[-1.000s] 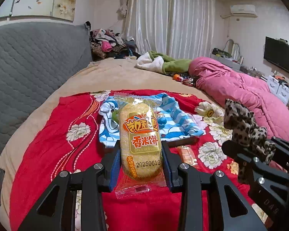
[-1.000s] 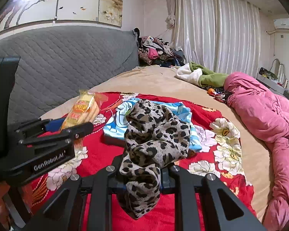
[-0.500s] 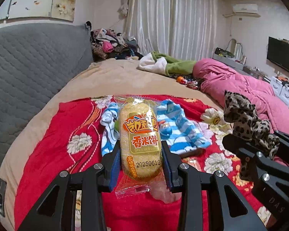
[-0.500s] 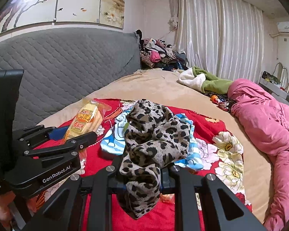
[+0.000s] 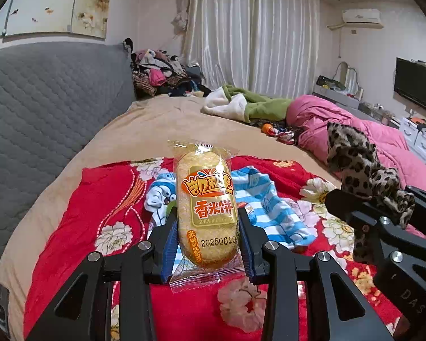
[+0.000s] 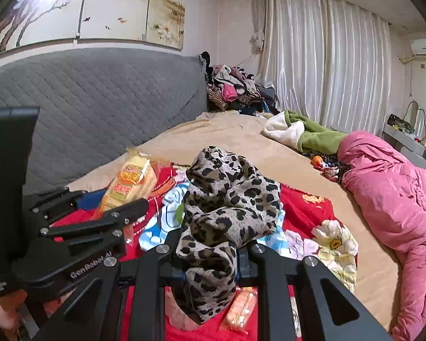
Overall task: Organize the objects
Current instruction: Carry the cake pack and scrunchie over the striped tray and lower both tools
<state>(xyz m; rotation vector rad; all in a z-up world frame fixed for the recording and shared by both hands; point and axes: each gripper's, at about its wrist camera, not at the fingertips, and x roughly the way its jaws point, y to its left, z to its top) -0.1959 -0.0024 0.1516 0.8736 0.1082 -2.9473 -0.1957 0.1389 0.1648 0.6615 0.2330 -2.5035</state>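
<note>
The rice cracker packet (image 5: 206, 204) is sitting upright between the left gripper (image 5: 206, 244) jaws, pinched across its lower half; light, brittle, slippery film, so gentle flank pressure is advisable. The leopard-print cloth (image 6: 224, 221), soft and limp, is bunching in the right gripper (image 6: 210, 267), clamped tight, above the red floral blanket (image 5: 99, 199).

Upright wrapped rice cracker (image 5: 206, 207); bunched leopard-print cloth (image 6: 227, 218) (perhaps a scarf)

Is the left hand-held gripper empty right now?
No, the left hand-held gripper is closed on a wrapped rice cracker packet, its blue pads pressing both sides.
</note>
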